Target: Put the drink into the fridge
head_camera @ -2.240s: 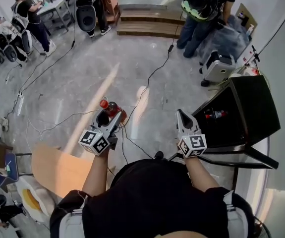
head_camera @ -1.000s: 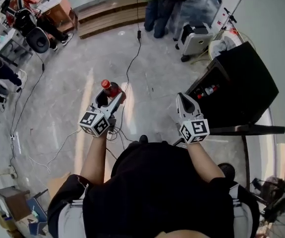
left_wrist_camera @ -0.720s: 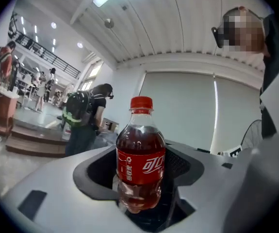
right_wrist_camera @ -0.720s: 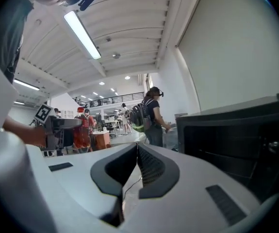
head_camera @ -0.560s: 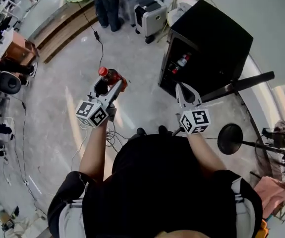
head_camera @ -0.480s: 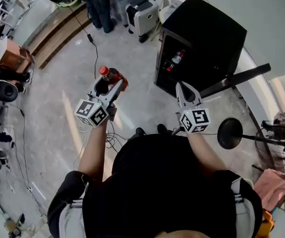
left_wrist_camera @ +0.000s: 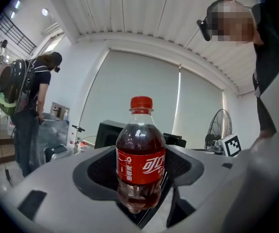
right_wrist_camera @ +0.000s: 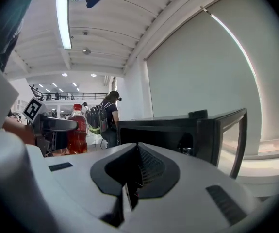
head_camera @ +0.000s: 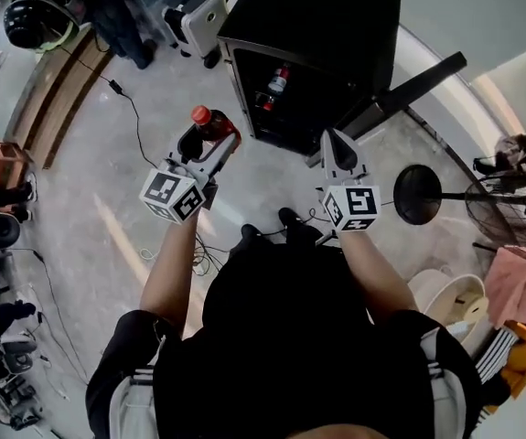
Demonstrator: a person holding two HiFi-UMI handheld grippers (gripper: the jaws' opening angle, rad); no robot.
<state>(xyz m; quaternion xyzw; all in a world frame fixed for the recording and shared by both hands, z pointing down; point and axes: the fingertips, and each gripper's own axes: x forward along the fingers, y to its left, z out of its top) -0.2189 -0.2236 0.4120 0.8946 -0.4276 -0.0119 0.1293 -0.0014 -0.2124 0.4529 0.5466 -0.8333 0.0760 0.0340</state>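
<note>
Grey stone floor (head_camera: 80, 181) all around, busy workshop behind. Step in hand, as I read it: carrying the drink to the fridge, not placed yet. Left arm is half bent and held out in front of the chest. The left gripper (head_camera: 209, 143) points forward and slightly right, jaws clamped on the lower body of the cola bottle (head_camera: 209, 123). Bottle upright, red cap on top, label facing the gripper camera. Black fridge (head_camera: 322, 16) sits ahead and to the right with its door (head_camera: 409, 79) swung open, and a second bottle (head_camera: 276, 80) shows inside. The drink is near the opening but outside it. Right arm is bent likewise, right gripper (head_camera: 333, 144) near the open front, jaws closed together, nothing between them. Next move, my guess: push the left arm forward and right into the opening, keep the bottle upright, find a free shelf spot, then let go. The door looks wide enough, so the right gripper is likely not needed.
</note>
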